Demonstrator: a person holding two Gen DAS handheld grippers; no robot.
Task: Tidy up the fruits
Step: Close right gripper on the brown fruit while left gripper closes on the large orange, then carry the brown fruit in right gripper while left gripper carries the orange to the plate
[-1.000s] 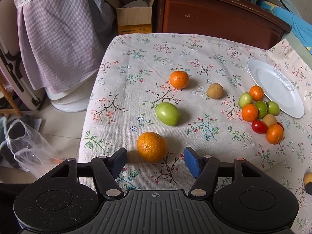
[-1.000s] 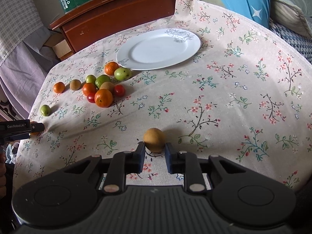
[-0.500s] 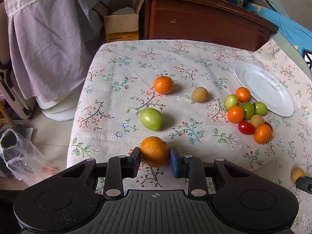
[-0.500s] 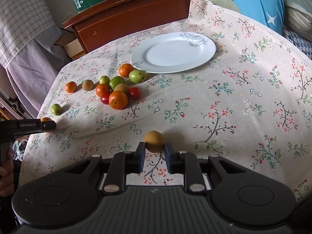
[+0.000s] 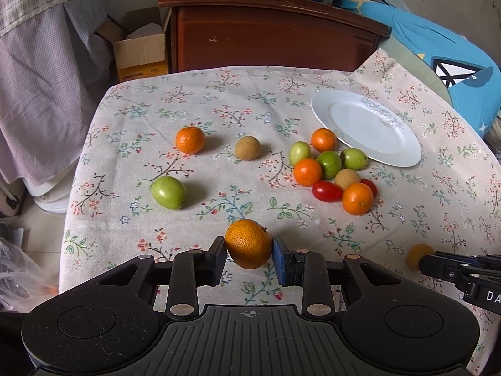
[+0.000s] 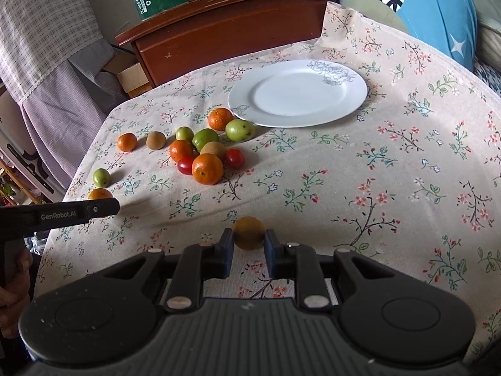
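Observation:
My left gripper point(image 5: 249, 249) is shut on a large orange point(image 5: 249, 243) and holds it above the floral tablecloth. My right gripper point(image 6: 249, 244) is shut on a small brown fruit point(image 6: 249, 232) near the table's front. A white plate point(image 5: 366, 127) lies empty at the far right; it also shows in the right wrist view point(image 6: 297, 94). A cluster of small oranges, green fruits and red tomatoes point(image 5: 332, 170) sits beside the plate. A green fruit point(image 5: 169, 192), a small orange point(image 5: 189, 139) and a brown fruit point(image 5: 247, 147) lie apart on the left.
A dark wooden cabinet point(image 5: 269, 34) stands behind the table with boxes on top. A cardboard box point(image 5: 141, 50) and a draped checked cloth point(image 5: 40, 72) are at the left. A blue cushion point(image 5: 444, 59) lies at the right.
My left gripper closed on the large orange and lifted it, moving right. My right gripper keeps its hold on the brown fruit and has risen a little.

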